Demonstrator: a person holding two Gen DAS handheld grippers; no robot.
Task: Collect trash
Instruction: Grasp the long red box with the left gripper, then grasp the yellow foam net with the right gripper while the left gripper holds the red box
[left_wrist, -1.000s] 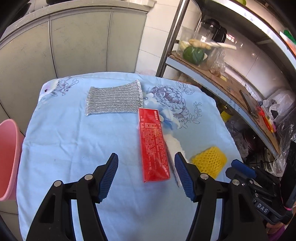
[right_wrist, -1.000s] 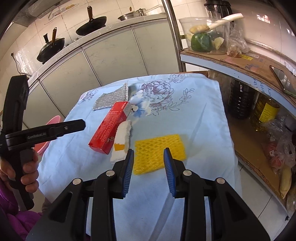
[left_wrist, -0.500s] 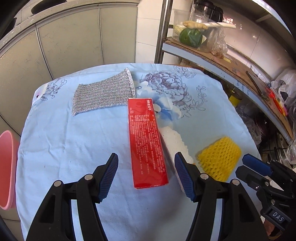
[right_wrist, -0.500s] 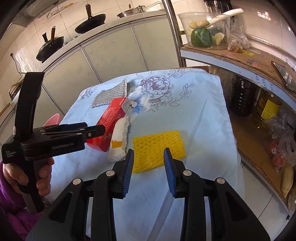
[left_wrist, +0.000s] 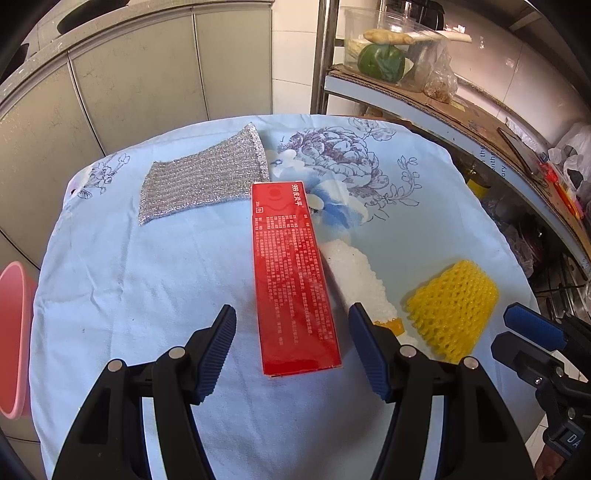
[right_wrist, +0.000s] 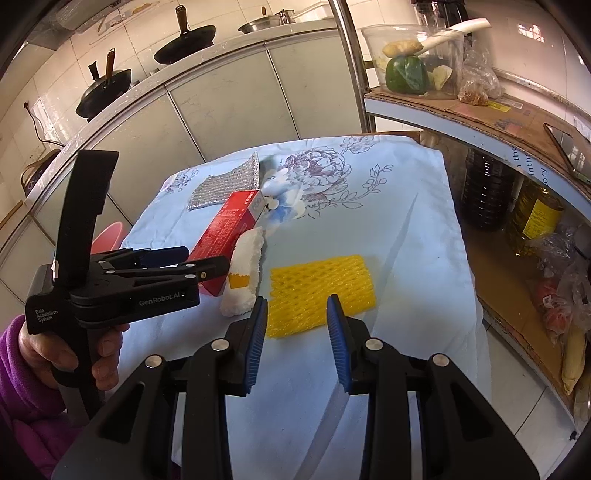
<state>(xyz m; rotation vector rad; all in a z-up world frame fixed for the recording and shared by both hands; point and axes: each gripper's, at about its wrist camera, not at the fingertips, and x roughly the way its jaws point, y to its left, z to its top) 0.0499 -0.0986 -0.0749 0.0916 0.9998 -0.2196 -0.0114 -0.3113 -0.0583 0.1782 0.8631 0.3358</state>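
Observation:
A long red box (left_wrist: 291, 280) lies on the blue flowered cloth (left_wrist: 147, 273), its near end between the spread fingers of my left gripper (left_wrist: 291, 347), which is open and hovers just above it. A white foam net (left_wrist: 358, 273) lies against the box's right side, a yellow foam net (left_wrist: 452, 308) further right. A silver scouring pad (left_wrist: 203, 184) lies behind the box. My right gripper (right_wrist: 295, 336) stands open just short of the yellow foam net (right_wrist: 321, 291), nothing between its pads. The left gripper (right_wrist: 207, 267) shows at the left of the right wrist view, over the red box (right_wrist: 229, 232).
A pink bin (left_wrist: 14, 332) stands off the table's left edge. Grey cabinets (left_wrist: 147, 74) run behind. At the right a metal shelf (right_wrist: 480, 122) holds vegetables, bags and, lower down, oil bottles (right_wrist: 535, 218). A hand in a purple sleeve (right_wrist: 22, 369) grips the left tool.
My left gripper came down and forward, so the red box now reaches in between its fingers. The right gripper stayed where it was.

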